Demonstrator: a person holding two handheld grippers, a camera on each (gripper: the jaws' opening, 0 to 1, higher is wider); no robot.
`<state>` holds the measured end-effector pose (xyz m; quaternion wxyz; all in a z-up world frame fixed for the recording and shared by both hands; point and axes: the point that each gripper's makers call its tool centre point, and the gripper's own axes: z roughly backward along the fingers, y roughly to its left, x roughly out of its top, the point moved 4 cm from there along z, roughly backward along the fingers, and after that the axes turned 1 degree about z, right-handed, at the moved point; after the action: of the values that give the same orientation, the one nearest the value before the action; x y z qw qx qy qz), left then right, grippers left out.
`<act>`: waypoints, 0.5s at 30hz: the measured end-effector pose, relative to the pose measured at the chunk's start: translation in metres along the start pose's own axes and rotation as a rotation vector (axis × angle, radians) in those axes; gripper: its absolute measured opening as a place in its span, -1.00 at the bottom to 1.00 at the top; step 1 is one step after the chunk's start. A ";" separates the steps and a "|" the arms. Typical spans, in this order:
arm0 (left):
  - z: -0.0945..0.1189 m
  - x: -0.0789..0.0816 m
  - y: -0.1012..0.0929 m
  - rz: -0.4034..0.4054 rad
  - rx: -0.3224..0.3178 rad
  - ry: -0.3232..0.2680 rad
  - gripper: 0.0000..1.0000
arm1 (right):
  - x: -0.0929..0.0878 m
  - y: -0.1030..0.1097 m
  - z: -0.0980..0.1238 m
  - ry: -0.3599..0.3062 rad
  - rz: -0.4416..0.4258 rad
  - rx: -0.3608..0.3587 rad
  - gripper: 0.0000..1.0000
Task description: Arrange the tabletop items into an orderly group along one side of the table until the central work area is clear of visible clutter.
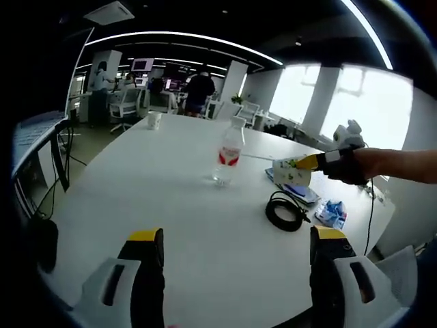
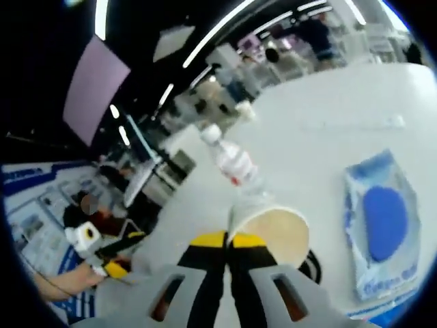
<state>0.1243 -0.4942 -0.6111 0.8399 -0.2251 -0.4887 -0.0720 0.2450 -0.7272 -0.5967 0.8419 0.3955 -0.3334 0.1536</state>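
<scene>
Left gripper view looks over a white table (image 1: 136, 198), and the left gripper (image 1: 235, 239) hangs low above the near part of it with its two jaws wide apart and nothing between them. A water bottle (image 1: 228, 156) stands upright near the middle of the table, and a small white cup (image 1: 154, 120) stands far away near the back edge. On the right side lie a coiled black cable (image 1: 283, 210), a blue packet (image 1: 295, 191) and a small crumpled wrapper (image 1: 332, 213), all close together. Over them the right gripper (image 1: 311, 162) holds a paper cup (image 1: 292, 171). Right gripper view shows its jaws pressed together on the rim of this cup (image 2: 270, 234), which is lifted and tilted, with the blue packet (image 2: 382, 225) beside it and the bottle (image 2: 232, 160) farther off. I judge that the step in hand is carrying the cup to the group on the right side. The next move calls for setting it down upright near the packet, without knocking the cable, and the bottle in the centre is not yet moved.
</scene>
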 end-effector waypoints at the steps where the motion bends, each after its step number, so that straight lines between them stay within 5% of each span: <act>1: 0.000 0.000 0.000 0.001 0.000 0.000 0.73 | 0.000 0.000 -0.001 0.010 0.008 -0.002 -1.00; 15: -0.004 -0.007 0.002 -0.007 -0.013 0.022 0.72 | 0.017 -0.020 -0.019 0.144 0.141 -0.029 -1.00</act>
<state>0.1243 -0.4946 -0.6194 0.8434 -0.2279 -0.4798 -0.0804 0.2765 -0.7256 -0.6053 0.8564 0.3468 -0.3010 0.2358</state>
